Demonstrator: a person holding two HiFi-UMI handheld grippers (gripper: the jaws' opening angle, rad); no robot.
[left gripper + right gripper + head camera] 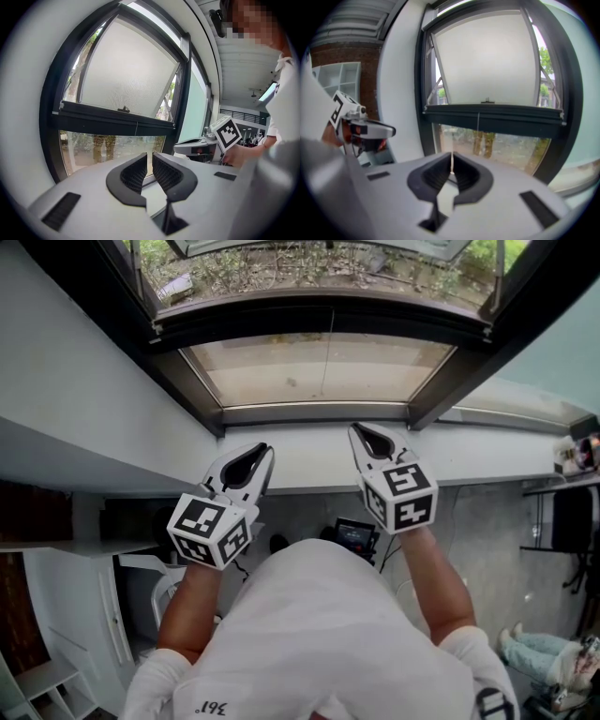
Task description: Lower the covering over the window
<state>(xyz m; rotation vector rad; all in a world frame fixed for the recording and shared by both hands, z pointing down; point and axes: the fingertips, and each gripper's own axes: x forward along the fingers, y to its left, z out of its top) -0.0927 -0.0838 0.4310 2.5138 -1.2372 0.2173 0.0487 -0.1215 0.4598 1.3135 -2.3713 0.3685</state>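
Note:
A pale blind covers the upper part of the window, and its dark bottom bar sits at mid height with clear glass below. From that bar hangs a thin white pull cord. My right gripper is shut on the cord's lower end, a white strand with a small bead between the pads. In the head view this gripper is over the white sill. My left gripper points at the same window with a narrow gap between its jaws and nothing in it; overhead it is level with the right one.
A white wall flanks the window on the left and a teal panel on the right. Brick wall and white shelves stand behind the left gripper. Far below, a seated person's legs show at the lower right.

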